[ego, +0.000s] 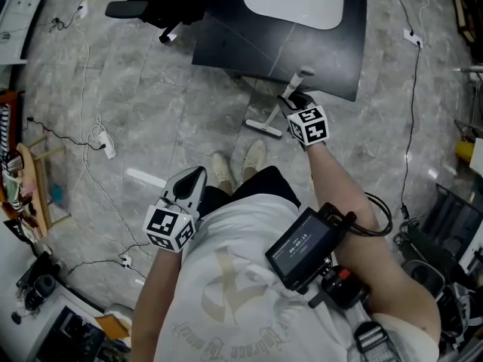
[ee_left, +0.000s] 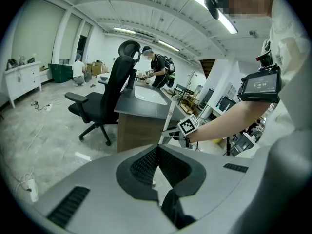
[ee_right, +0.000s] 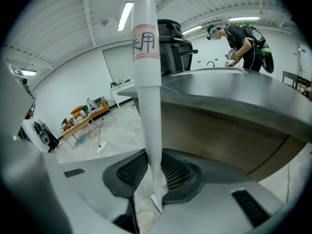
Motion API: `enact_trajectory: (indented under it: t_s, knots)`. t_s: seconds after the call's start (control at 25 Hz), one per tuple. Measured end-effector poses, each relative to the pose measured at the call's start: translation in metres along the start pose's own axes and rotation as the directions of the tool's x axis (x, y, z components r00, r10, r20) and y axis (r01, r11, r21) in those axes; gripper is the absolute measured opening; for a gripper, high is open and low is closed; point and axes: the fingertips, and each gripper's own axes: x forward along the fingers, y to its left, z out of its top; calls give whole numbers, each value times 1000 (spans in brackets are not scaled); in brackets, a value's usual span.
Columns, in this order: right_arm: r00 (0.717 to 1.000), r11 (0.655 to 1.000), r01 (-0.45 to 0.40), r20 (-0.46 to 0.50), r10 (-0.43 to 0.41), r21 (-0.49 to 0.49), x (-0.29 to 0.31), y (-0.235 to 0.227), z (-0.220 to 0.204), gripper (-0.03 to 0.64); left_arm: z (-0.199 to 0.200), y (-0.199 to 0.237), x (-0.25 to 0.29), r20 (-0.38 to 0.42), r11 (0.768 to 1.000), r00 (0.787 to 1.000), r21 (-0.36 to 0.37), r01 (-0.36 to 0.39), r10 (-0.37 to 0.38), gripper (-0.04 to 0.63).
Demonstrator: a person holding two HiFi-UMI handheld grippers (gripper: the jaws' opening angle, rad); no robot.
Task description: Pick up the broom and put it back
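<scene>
Two grippers are working apart: the right gripper [ee_right: 153, 172] is clamping the white broom [ee_right: 146, 82] by its handle beside the dark desk [ego: 302, 51], its head seemingly resting on the floor [ego: 189, 111], while the left gripper [ee_left: 157, 162] is hanging empty, jaws pressed together.

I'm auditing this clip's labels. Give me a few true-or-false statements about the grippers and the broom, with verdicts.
1. The right gripper is shut on the broom handle. True.
2. The left gripper holds a dustpan. False: its jaws are together with nothing between them.
3. The broom lies flat on the floor. False: it stands roughly upright beside the desk, held by the right gripper.
4. A chair stands by the desk. True.
</scene>
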Motion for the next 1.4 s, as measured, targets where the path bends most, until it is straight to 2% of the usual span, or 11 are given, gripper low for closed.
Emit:
enact_trajectory:
  t_s: [0.52,0.92,1.16,1.4]
  knots:
    - [999,999,33,-6,-33,12,2,-8,3,101,1,1,-3,9,1000,1000,-5,-17,17,12]
    - [997,997,75,7,-76,33,-10,-9,3,177,6,1,-6,31,1000,1000,5,-4,4,12]
    - [991,990,124,36,-127,70,-25,-9,5,196,6,12,-4,45,1000,999,-5,25,-25,12]
    - [978,977,182,85,-192,114,-59,2,14,193,21,17,1,58,994,992,34,107,-109,12]
